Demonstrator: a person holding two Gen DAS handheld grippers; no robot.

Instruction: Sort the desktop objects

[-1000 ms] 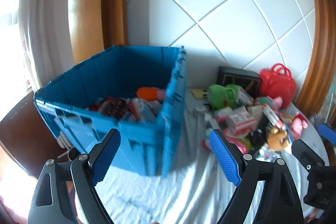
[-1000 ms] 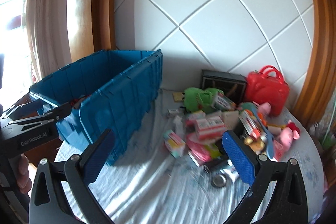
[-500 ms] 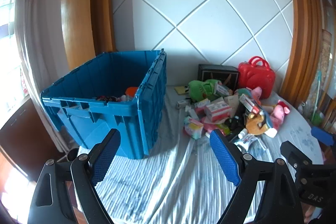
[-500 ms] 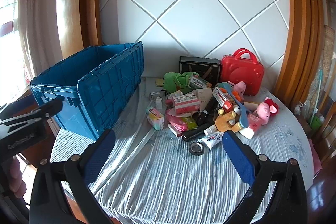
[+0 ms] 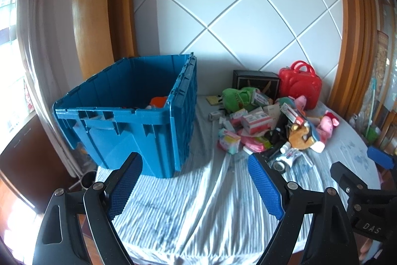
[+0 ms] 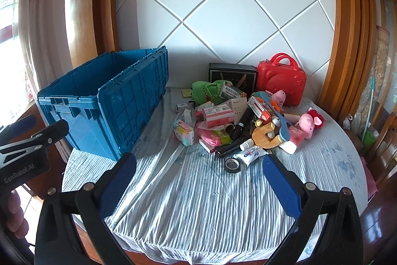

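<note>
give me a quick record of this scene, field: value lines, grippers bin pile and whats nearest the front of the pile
left gripper: open, empty, above the near part of the tablecloth
right gripper: open, empty, facing the pile
bin: blue crate on the left of the table, no lid on, a few things inside including something orange
pile: boxes, plush toys and tubes heaped right of the crate
back of pile: red case beside a black box, near the wall
front of pile: roll of black tape, white tube just behind it
surface: striped tablecloth

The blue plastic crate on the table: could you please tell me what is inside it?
In the left wrist view, the blue plastic crate shows an orange item above its near rim; the walls hide everything else inside.
</note>
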